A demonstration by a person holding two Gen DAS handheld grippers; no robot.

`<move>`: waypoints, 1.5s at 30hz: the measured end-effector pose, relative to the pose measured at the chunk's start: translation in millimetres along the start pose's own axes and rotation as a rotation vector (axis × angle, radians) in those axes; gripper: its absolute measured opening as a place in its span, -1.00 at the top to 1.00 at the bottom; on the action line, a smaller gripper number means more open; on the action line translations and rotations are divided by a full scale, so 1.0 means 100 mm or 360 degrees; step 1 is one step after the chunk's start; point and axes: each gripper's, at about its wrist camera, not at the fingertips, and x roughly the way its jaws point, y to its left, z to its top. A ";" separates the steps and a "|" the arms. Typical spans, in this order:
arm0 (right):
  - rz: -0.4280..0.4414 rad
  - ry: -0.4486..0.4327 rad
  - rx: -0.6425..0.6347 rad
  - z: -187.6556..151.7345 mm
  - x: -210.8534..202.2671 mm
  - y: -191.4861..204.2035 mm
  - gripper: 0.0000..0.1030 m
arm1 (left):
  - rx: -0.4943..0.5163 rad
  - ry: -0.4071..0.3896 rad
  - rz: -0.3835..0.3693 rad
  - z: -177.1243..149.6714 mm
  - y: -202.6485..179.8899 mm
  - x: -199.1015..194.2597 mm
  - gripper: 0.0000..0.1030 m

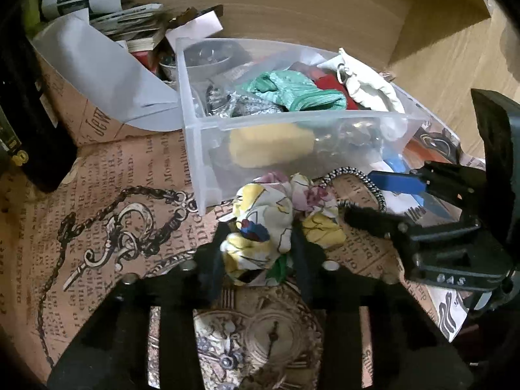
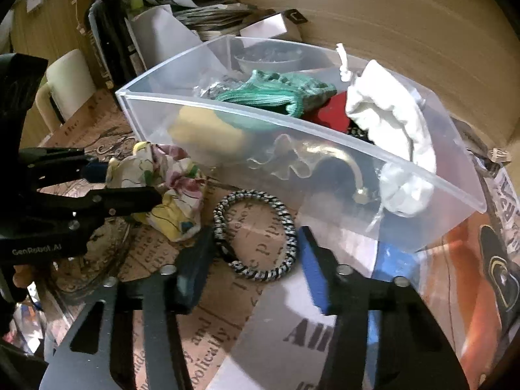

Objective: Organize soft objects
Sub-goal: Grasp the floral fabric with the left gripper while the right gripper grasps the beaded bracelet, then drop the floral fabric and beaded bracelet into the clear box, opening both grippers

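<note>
Between the left gripper's fingers, left wrist view:
- floral cloth: the crumpled floral cloth (image 1: 276,227) sits in the left gripper (image 1: 256,253), jaws closed in against its sides and seemingly pinching it; it bulges forward toward 12 o'clock, just short of the clear plastic bin (image 1: 292,123)
- bin direction: at 12 o'clock from the cloth, near wall almost touching it; my guess is the move ahead is a lift up and over that wall
- right gripper: the right gripper (image 1: 360,195) enters from 3 o'clock, fingers parted, one blue pad visible, holding nothing; it lies just beside the cloth
- textures: cloth thin, soft, wrinkled, yellow, pink and white print; bin stiff, translucent, straight-walled; table cover (image 1: 97,227) printed paper, flat

Ahead of the right gripper's fingers, right wrist view:
- hair tie: a black-and-white braided hair tie (image 2: 255,235) lies flat as a ring at 12 o'clock between the wide-open fingers, untouched; no long axis, being round
- cloth: at 10 o'clock, held by the left gripper, which comes in from 9 o'clock
- nearer hand: the right is nearer the ring; the left already has the cloth
- bin contents: green knitted fabric (image 2: 276,92), a white drawstring pouch (image 2: 390,113), something red, a yellow spongy lump (image 2: 208,133) low against the wall; all soft, heaped loosely
</note>
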 end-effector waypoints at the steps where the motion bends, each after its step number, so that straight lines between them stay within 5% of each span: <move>1: 0.0001 -0.0005 0.0006 -0.01 -0.01 -0.02 0.25 | 0.0006 -0.0004 -0.0002 -0.01 -0.01 -0.01 0.48; 8: 0.0028 -0.0039 0.0049 -0.07 -0.12 -0.06 0.47 | 0.0034 -0.0079 0.0019 -0.06 -0.09 -0.19 0.64; 31: -0.0066 -0.0526 0.0105 0.15 -1.11 -0.11 0.47 | 0.0122 -0.0577 0.0056 0.42 -0.33 -1.08 0.66; 38: -0.0094 -0.0521 0.0140 0.32 -0.93 -0.19 0.47 | 0.0116 -0.0593 0.0068 0.70 -0.32 -0.92 0.66; 45: -0.0067 -0.0388 0.0173 0.41 -0.54 -0.27 0.47 | 0.0068 -0.0431 0.0057 0.91 -0.24 -0.42 0.66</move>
